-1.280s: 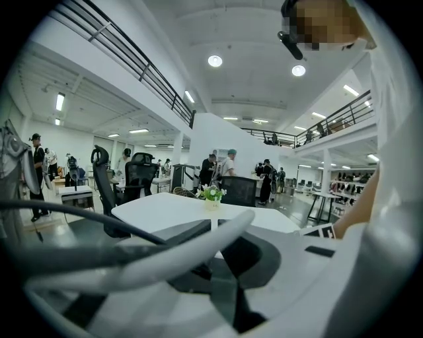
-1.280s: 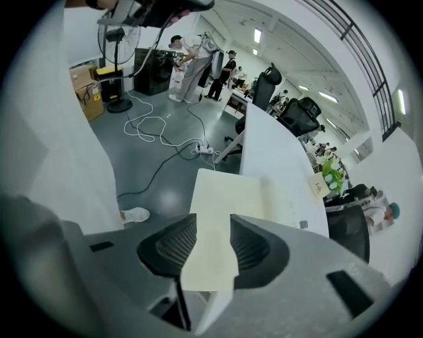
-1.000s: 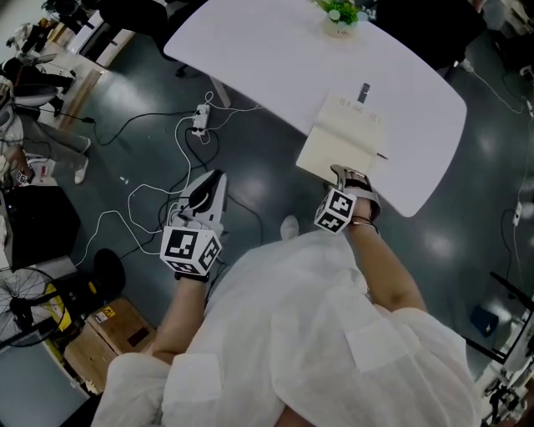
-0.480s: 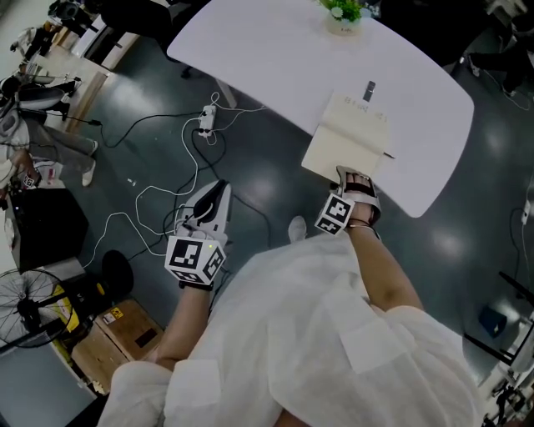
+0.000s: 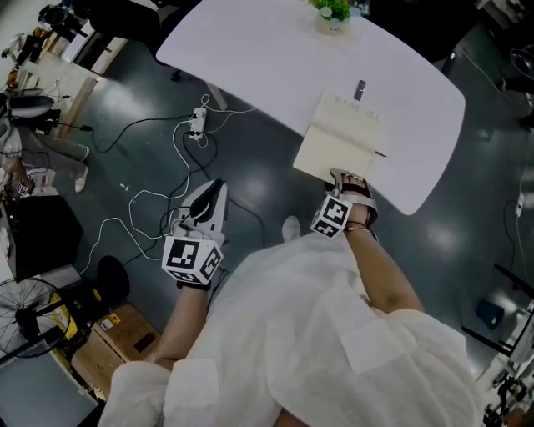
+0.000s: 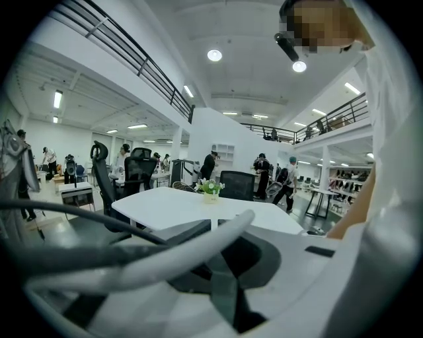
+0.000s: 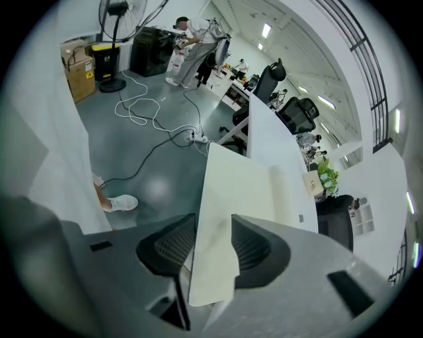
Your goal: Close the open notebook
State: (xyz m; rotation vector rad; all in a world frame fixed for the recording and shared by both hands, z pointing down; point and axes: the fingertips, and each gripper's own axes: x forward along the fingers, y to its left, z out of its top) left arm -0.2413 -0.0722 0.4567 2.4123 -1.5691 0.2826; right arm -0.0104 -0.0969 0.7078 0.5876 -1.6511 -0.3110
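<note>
The open notebook [image 5: 338, 138] lies with cream pages up on the white table [image 5: 250, 50], and its near edge overhangs the table's rim. My right gripper [image 5: 340, 177] is at that near edge. In the right gripper view its jaws have just been closing, and the notebook's near leaf [image 7: 218, 198] fills the gap between the pads, one jaw on each side of it. My left gripper [image 5: 213, 188] hangs over the floor, left of the table and away from the notebook, with its fingers together and nothing in them.
A small dark object [image 5: 360, 87] lies just beyond the notebook, and a potted plant [image 5: 332, 12] stands at the table's far edge. White cables and a power strip [image 5: 198, 123] trail over the grey floor. A fan [image 5: 25, 308] and a cardboard box [image 5: 125, 334] stand at the lower left.
The head view has shifted a little. My right gripper stays at the notebook's near edge and the left gripper keeps its place over the floor.
</note>
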